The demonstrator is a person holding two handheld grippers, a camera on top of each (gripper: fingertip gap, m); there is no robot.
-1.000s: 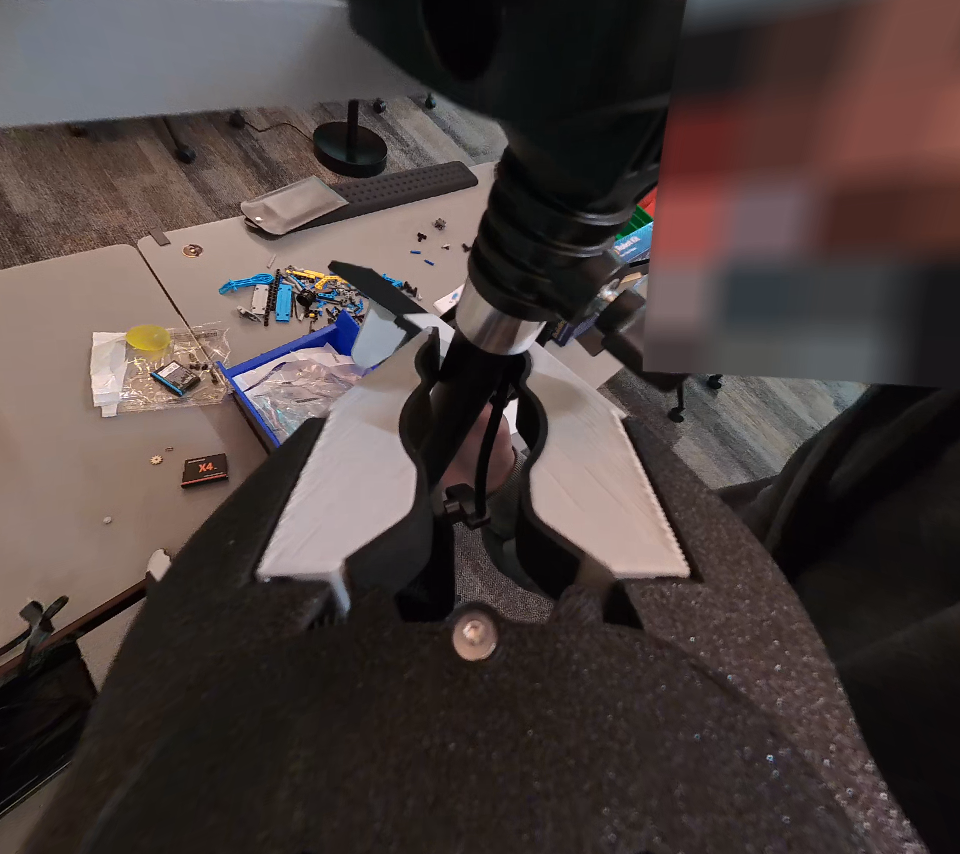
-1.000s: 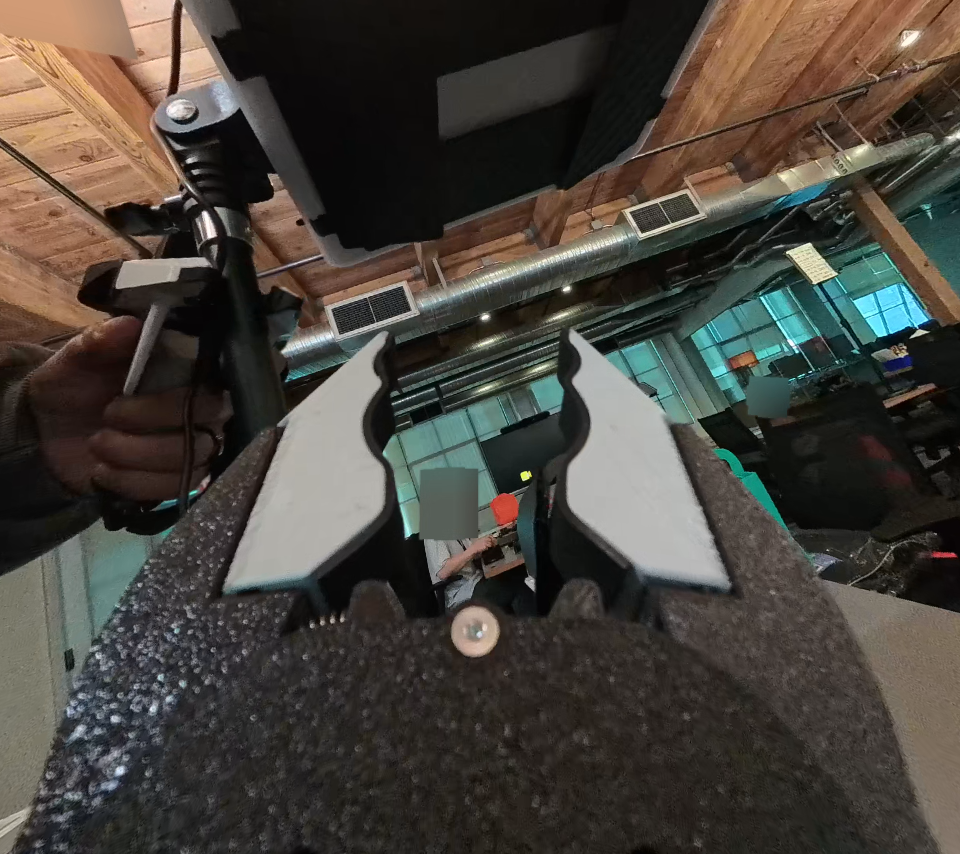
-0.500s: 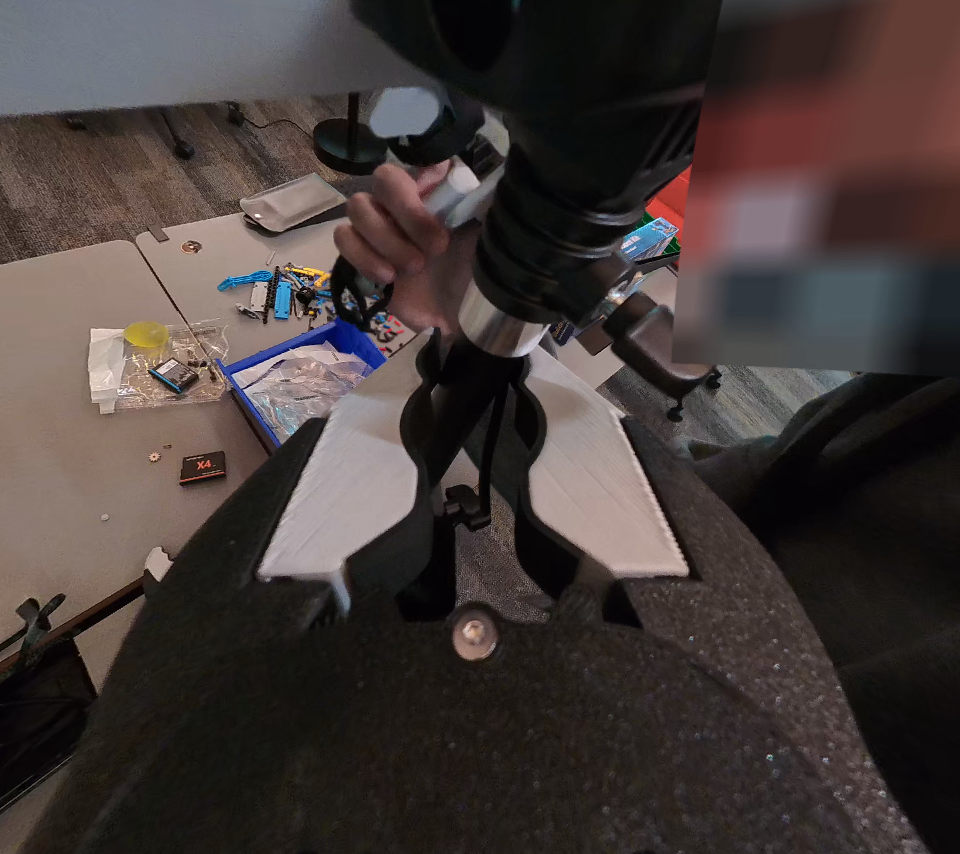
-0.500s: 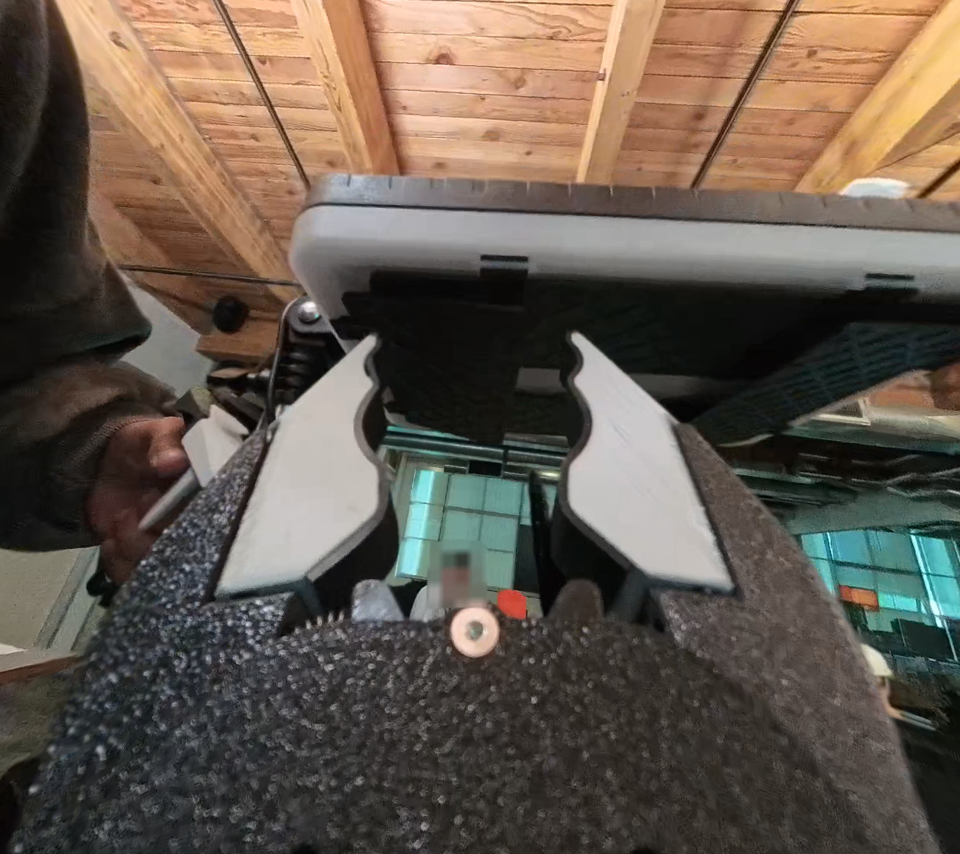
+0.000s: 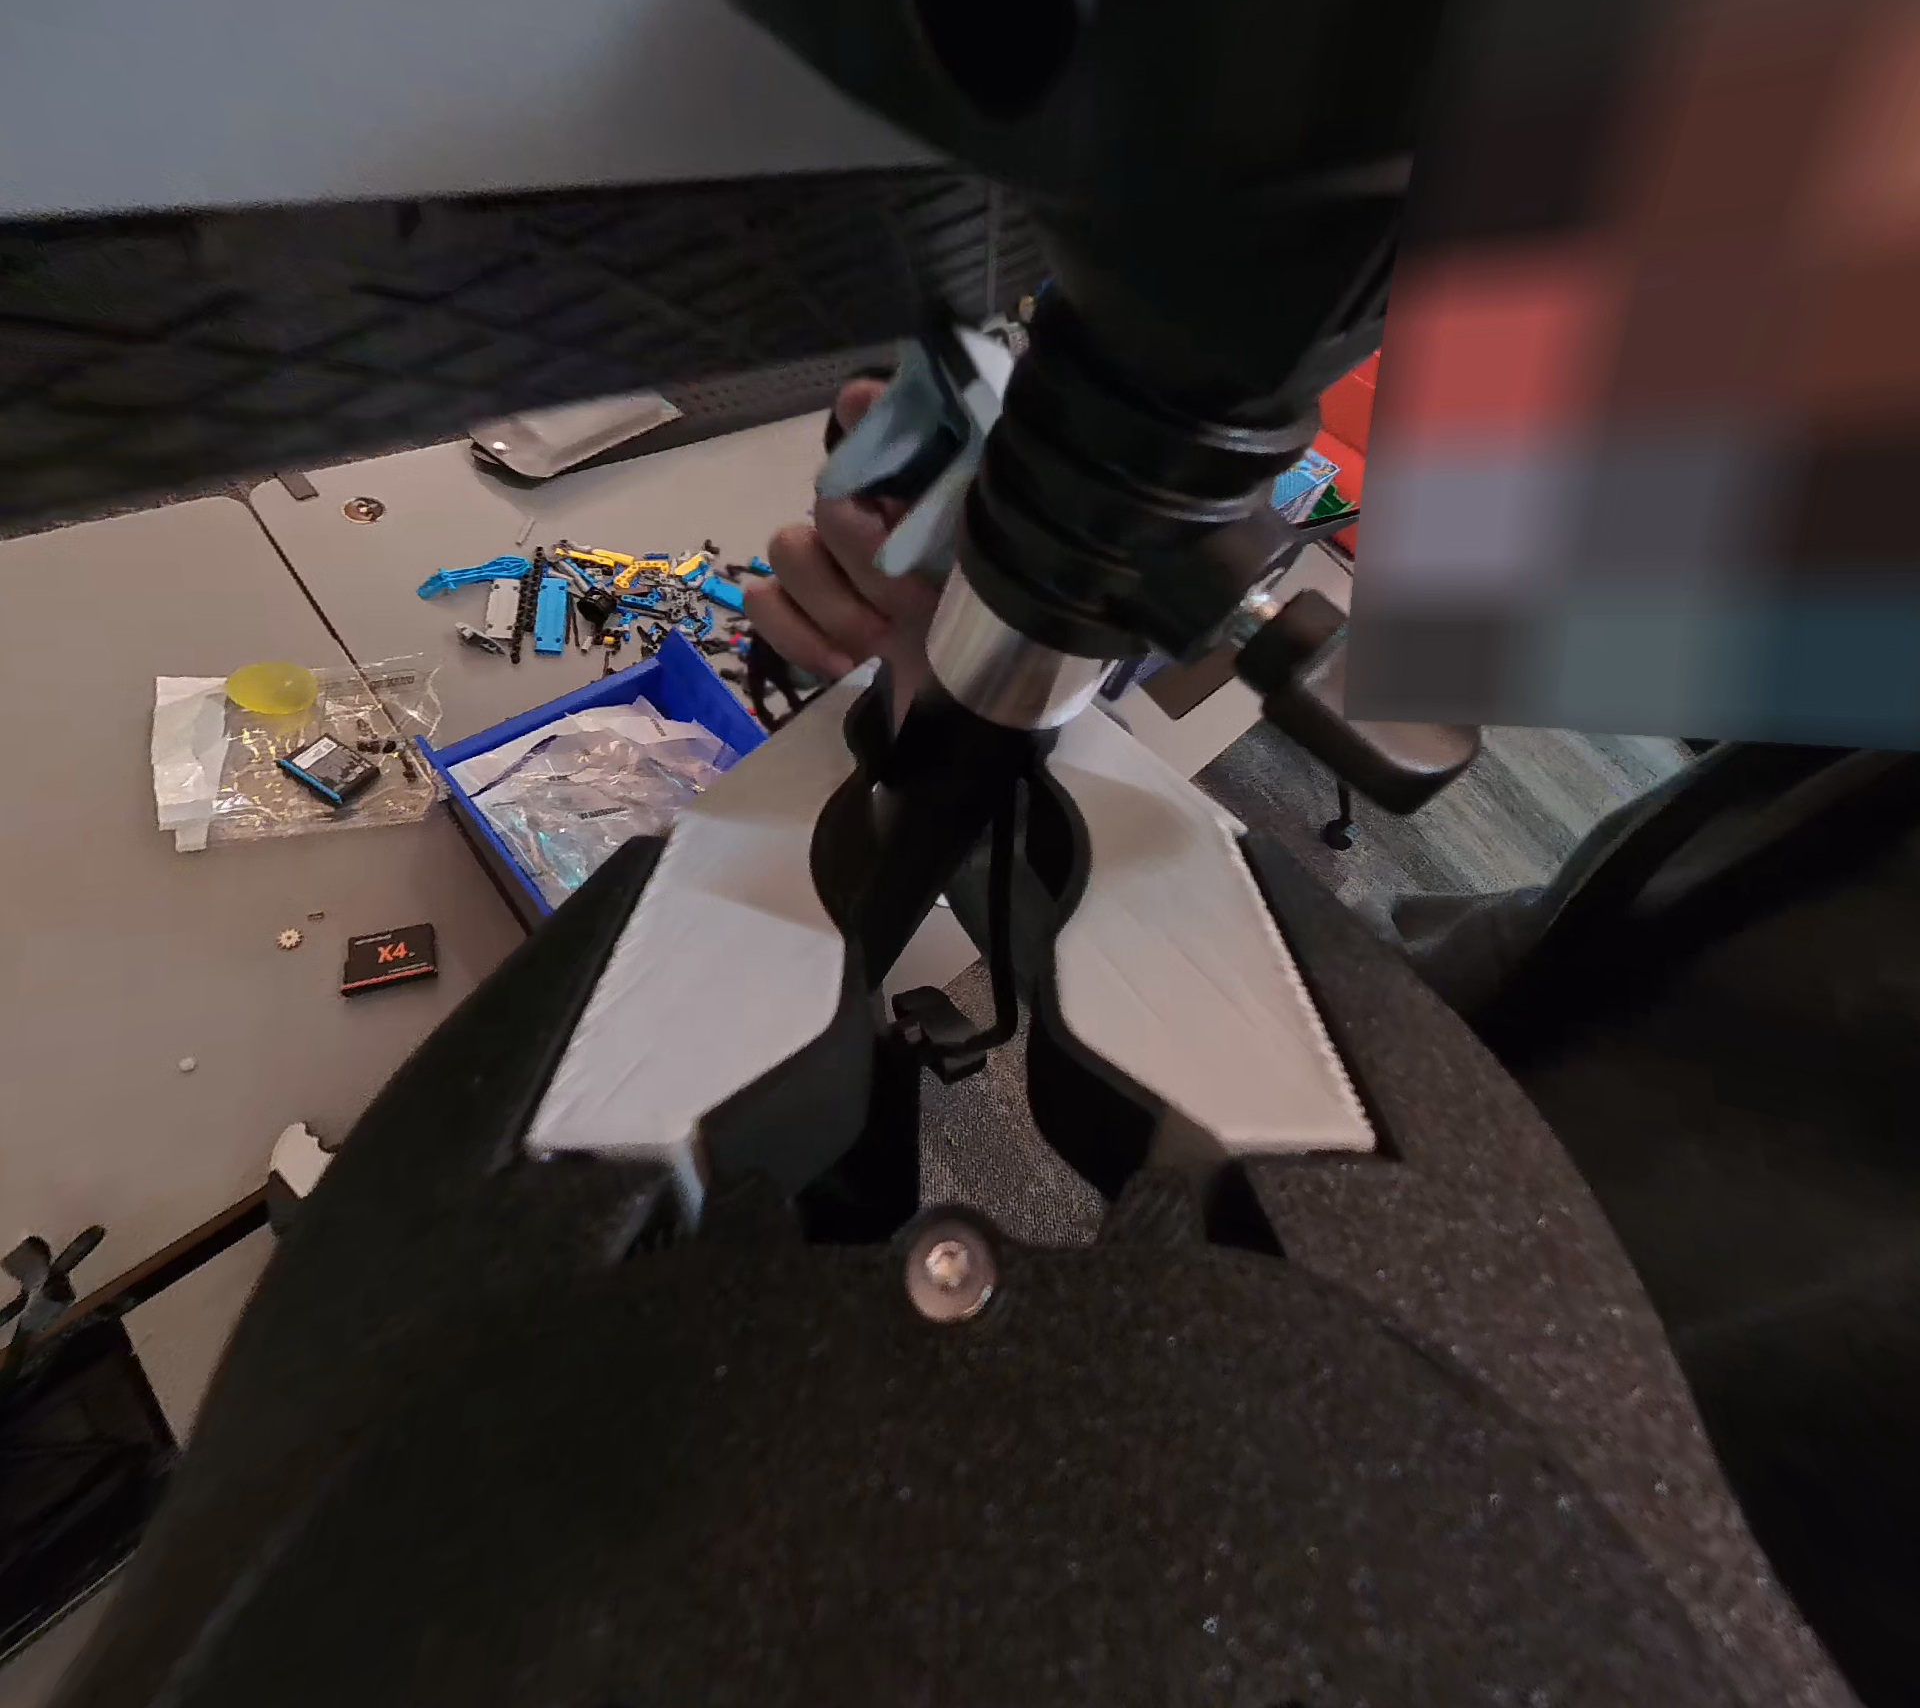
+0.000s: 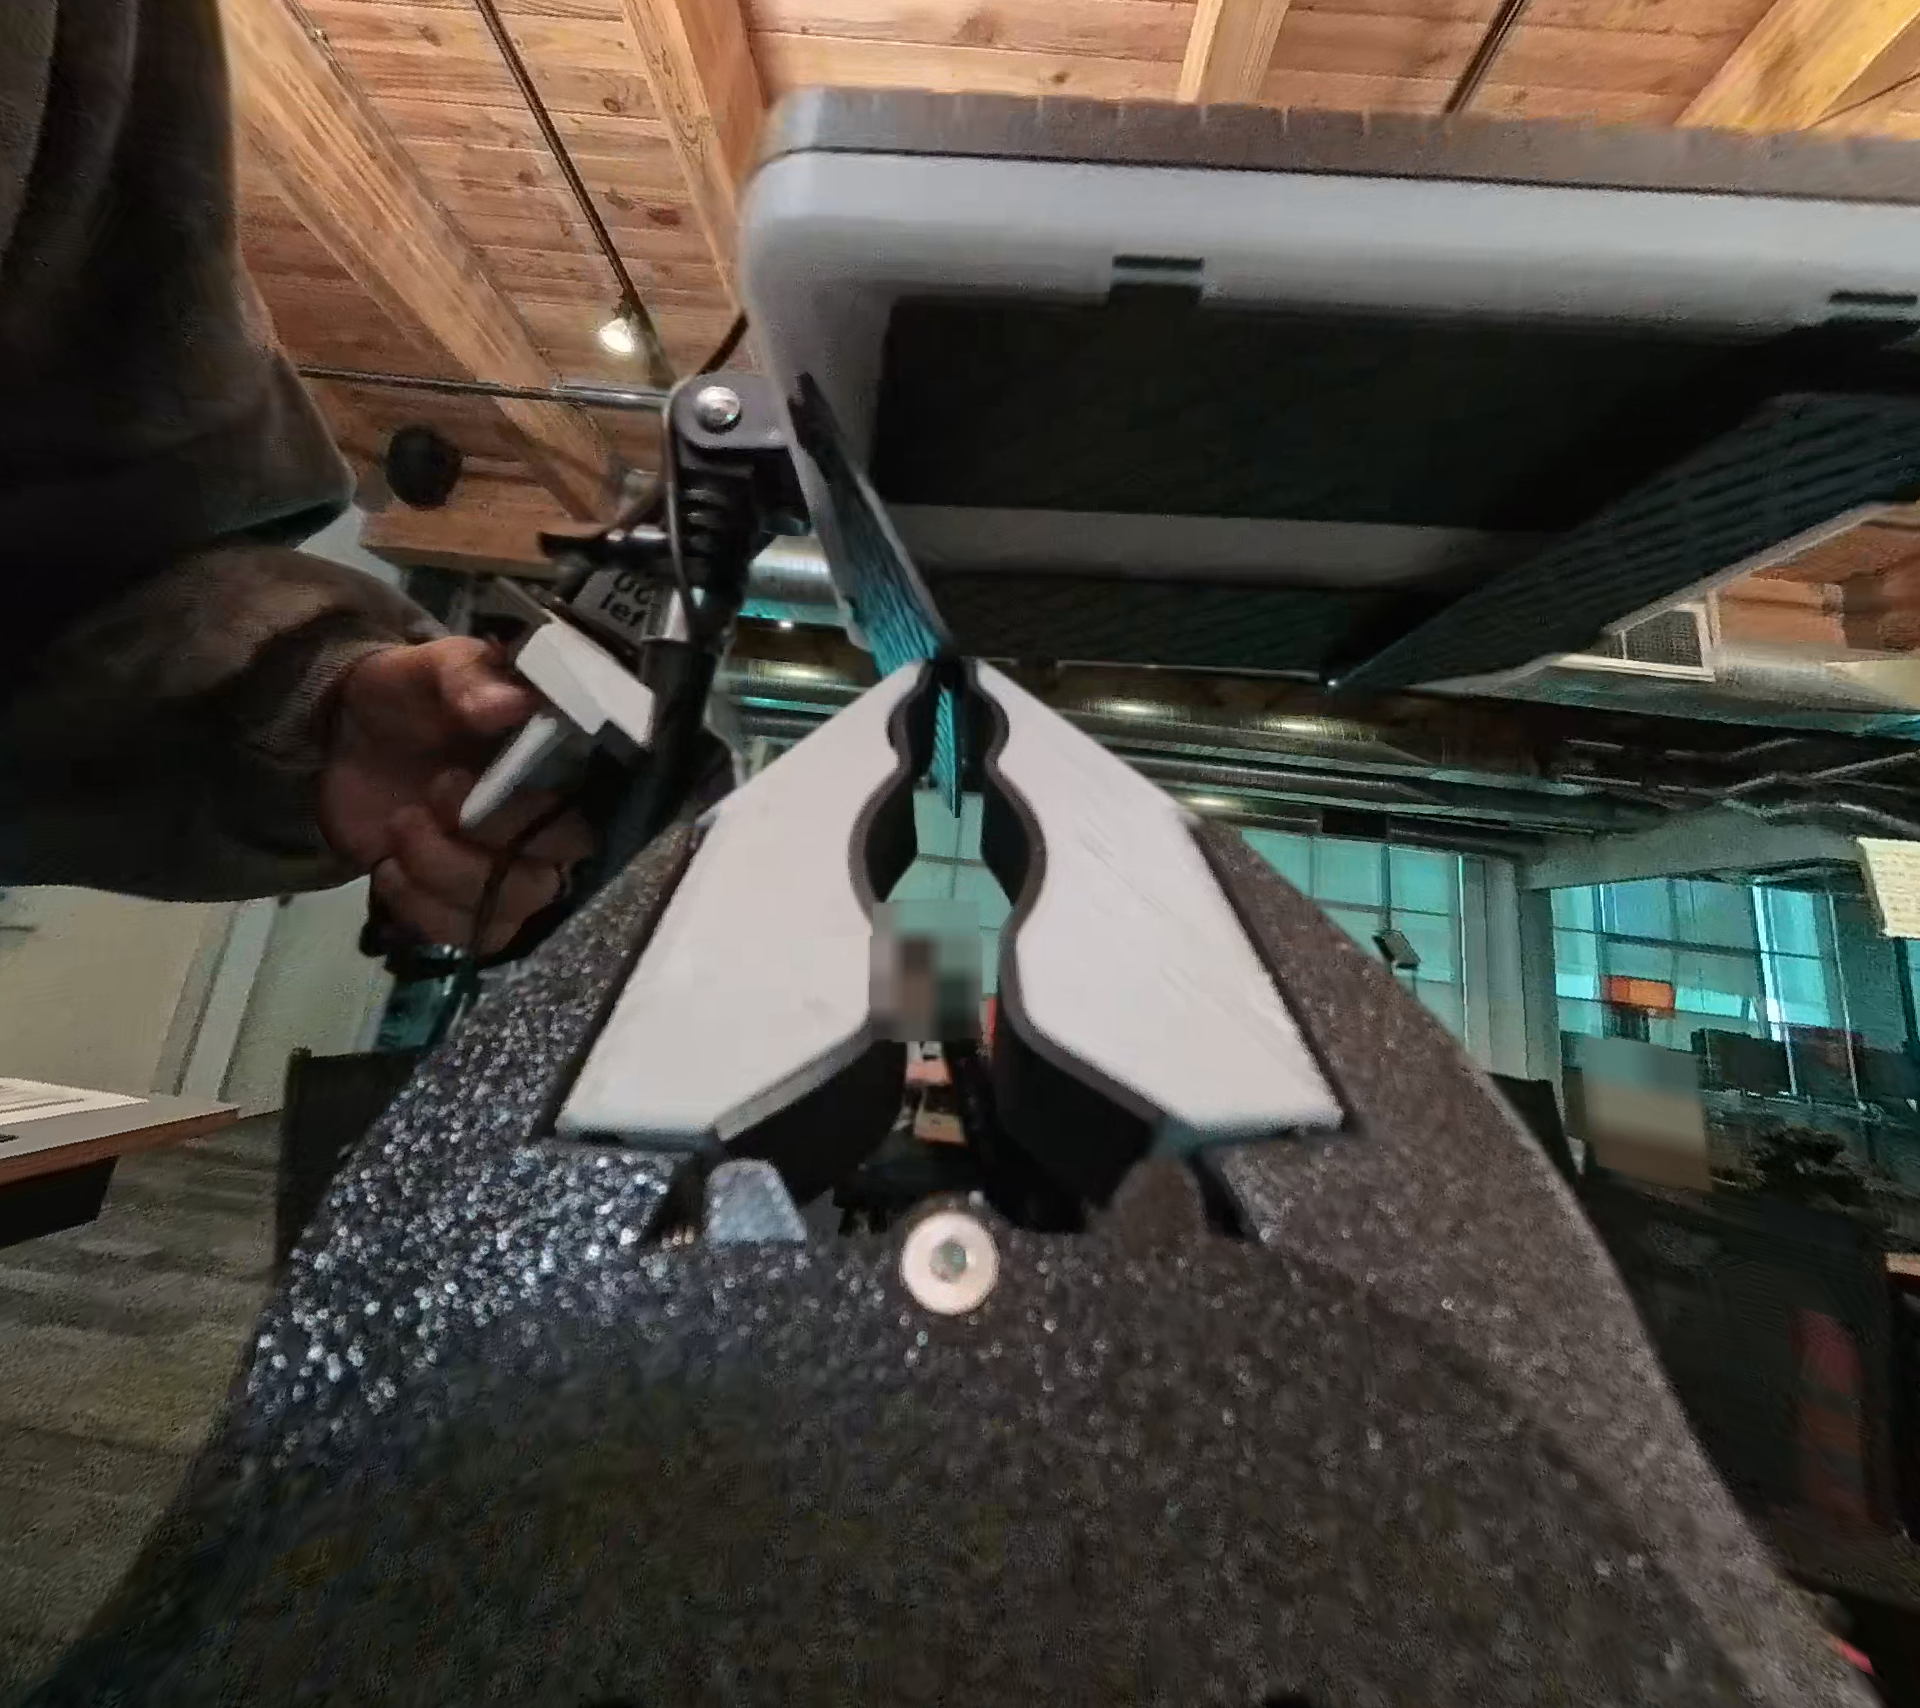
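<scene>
the left gripper (image 5: 961,723) clamps the black pole (image 5: 914,837) under a tilted grey case (image 6: 1299,245). the right gripper (image 6: 940,682), pointing upward, pinches the case's dark mesh flap (image 6: 883,557). a hand (image 6: 416,785) grips the other tool beyond; blur hides the right side.

Left gripper (image 5: 961,702) closed around an upright pole (image 5: 914,837), beneath a seat (image 5: 312,48). Behind it and left, on the surface (image 5: 125,931): bin (image 5: 582,775) holding bags, loose parts (image 5: 592,583) farther back, clear bag (image 5: 301,744) to the bin's left, small card (image 5: 390,959) nearer. Right gripper (image 6: 945,671) pinching a thin panel (image 6: 883,546) hanging from the seat's underside (image 6: 1247,287); hand (image 6: 436,785) at left gripping the other handle.
</scene>
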